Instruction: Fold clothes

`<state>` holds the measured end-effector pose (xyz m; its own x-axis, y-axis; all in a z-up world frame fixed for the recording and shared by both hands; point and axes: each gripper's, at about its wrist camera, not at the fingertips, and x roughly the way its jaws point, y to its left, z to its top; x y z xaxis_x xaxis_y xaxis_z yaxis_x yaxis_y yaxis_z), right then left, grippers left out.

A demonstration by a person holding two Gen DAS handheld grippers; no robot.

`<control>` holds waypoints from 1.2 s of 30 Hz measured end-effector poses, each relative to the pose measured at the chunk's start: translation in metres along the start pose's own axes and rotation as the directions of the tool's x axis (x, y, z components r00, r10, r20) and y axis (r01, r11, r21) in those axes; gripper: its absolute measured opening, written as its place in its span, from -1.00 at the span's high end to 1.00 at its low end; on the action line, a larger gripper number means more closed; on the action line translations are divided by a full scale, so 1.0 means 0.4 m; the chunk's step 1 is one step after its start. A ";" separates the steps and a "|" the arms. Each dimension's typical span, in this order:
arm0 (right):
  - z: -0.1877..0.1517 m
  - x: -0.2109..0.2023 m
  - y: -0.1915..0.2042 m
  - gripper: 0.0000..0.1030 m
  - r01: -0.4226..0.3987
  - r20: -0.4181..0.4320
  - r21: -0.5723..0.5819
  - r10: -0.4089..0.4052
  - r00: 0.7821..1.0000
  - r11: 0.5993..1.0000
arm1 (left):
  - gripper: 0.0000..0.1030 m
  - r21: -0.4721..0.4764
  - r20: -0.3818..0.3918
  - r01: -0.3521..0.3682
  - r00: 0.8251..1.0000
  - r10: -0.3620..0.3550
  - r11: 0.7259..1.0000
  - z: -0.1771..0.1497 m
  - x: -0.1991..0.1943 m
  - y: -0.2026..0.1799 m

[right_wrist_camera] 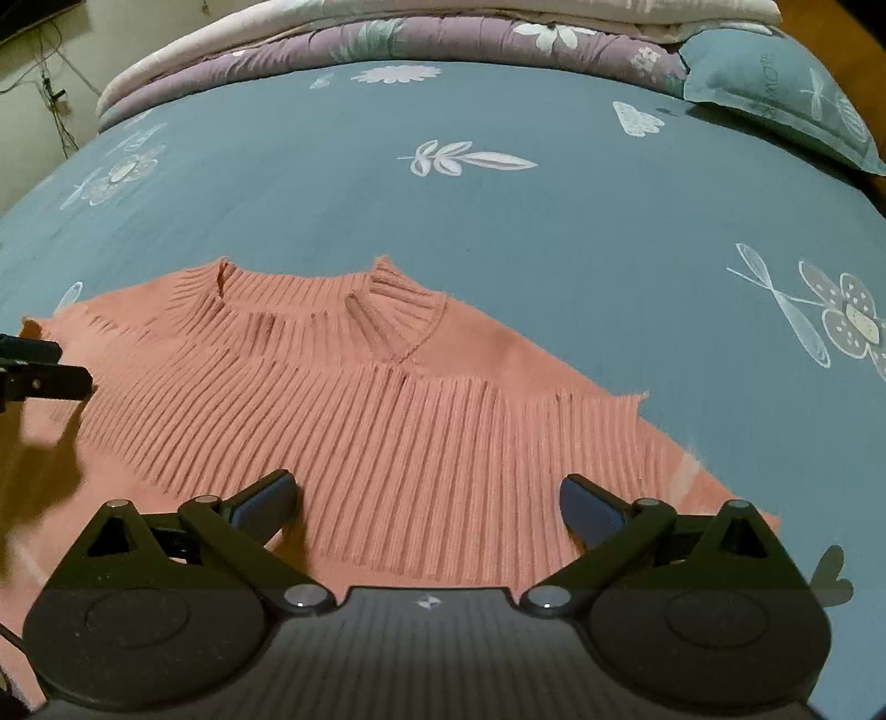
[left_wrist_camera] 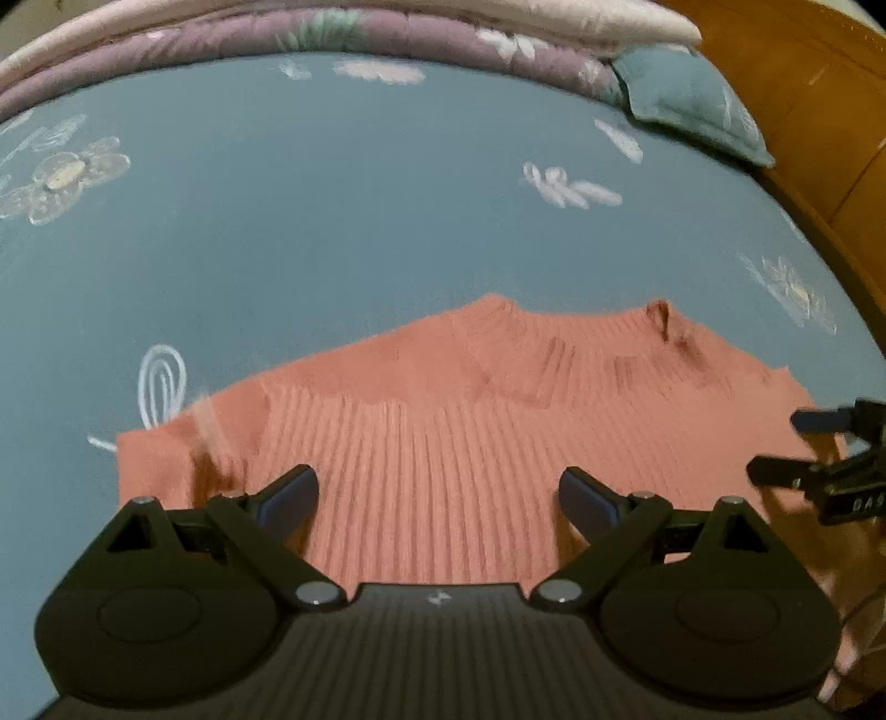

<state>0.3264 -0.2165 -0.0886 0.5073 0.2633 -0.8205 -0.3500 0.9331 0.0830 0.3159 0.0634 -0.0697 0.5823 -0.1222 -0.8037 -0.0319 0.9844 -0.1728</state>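
A salmon-pink ribbed knit sweater [left_wrist_camera: 432, 421] lies flat on the bed, collar pointing away from me; the same sweater [right_wrist_camera: 343, 399] fills the lower middle of the right wrist view. My left gripper [left_wrist_camera: 437, 493] hovers just above its near part, open, with nothing between the fingers. My right gripper [right_wrist_camera: 426, 495] is also open over the near part of the knit, empty. Each gripper shows in the other's view: the right gripper [left_wrist_camera: 786, 443] at the sweater's right edge, the left gripper [right_wrist_camera: 50, 365] at its left edge.
The sweater rests on a blue-grey bedsheet [left_wrist_camera: 343, 221] printed with white flowers. A folded purple and white quilt [right_wrist_camera: 421, 33] lies along the far edge, with a blue pillow [right_wrist_camera: 775, 83] at the far right. A wooden bed frame [left_wrist_camera: 819, 111] borders the right side.
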 end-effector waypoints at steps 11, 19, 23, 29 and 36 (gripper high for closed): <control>-0.011 -0.011 0.011 -1.00 0.016 -0.004 -0.003 -0.016 1.000 1.000 | -0.82 -0.107 0.026 -0.054 0.998 0.057 0.993 -0.030 -0.065 0.090; -0.007 -0.014 0.024 -1.00 0.006 -0.008 -0.035 -0.006 1.000 0.999 | -0.83 -0.114 0.064 -0.047 0.996 0.054 0.992 -0.036 -0.098 0.103; -0.008 -0.026 0.035 -1.00 0.011 -0.007 -0.036 -0.012 1.000 0.999 | -0.83 -0.113 0.049 -0.120 0.991 0.127 0.986 -0.042 -0.102 0.111; 0.000 -0.027 0.076 -1.00 0.045 -0.022 -0.039 -0.046 0.999 0.998 | -0.83 -0.130 0.099 0.002 0.995 0.011 0.992 -0.060 -0.130 0.123; 0.003 -0.030 0.171 -1.00 0.100 -0.033 -0.069 -0.102 0.994 0.993 | -0.82 -0.086 0.065 0.103 0.993 -0.097 0.991 -0.045 -0.022 0.179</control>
<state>0.2972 -0.1555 -0.0723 0.5145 0.1582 -0.8428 -0.3513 0.9355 -0.0388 0.2939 0.1326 -0.0851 0.6346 -0.2087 -0.7441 -0.0422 0.9521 -0.3029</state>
